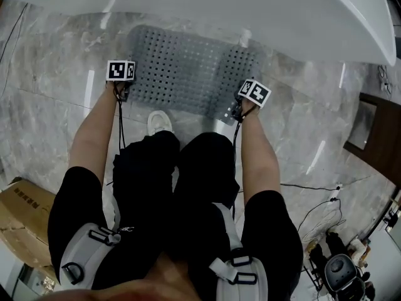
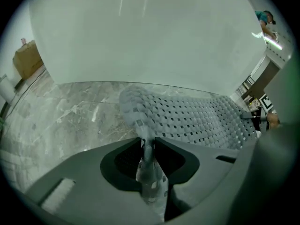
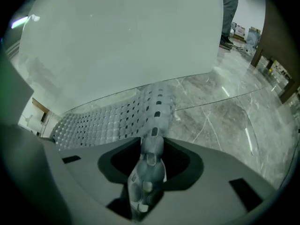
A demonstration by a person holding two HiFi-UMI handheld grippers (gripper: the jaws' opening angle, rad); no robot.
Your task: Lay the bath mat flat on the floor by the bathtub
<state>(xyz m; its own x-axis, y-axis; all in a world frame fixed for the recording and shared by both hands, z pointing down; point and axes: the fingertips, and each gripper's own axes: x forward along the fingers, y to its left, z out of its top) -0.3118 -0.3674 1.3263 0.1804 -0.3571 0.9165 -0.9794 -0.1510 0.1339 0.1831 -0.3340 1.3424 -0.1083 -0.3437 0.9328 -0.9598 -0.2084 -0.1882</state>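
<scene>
As seen from the head view, steeply downward: grey perforated bath mat (image 1: 188,74) spread over the marbled floor (image 1: 50,105) just beside the white bathtub (image 1: 250,11), far edge close under the tub's overhanging rim. Left gripper (image 1: 122,91) at the mat's near left corner, right gripper (image 1: 238,108) at its near right corner, forearms reaching forward on either side of the knees. White shoe (image 1: 158,123) just short of the mat's near edge, between the two grippers. Cardboard box (image 1: 25,212) at lower left and loose cables (image 1: 316,215) at lower right, both well apart from the mat. Through the left gripper view: left gripper (image 2: 146,146) with jaws pressed together on a bunched corner of the bath mat (image 2: 187,121), the pinched fold passing between them toward the camera; rest of the mat stretching away to the right over the floor (image 2: 70,116), bathtub (image 2: 140,36) wall bulging above it, marker cube (image 2: 265,102) of the other gripper at the far right end. Through the right gripper view: right gripper (image 3: 152,149) likewise clamped on a gathered corner of the bath mat (image 3: 117,121), mat running off to the left along the foot of the bathtub (image 3: 117,41), bare floor (image 3: 220,116) to the right, a person's legs (image 3: 229,8) standing beyond the tub at the top.
</scene>
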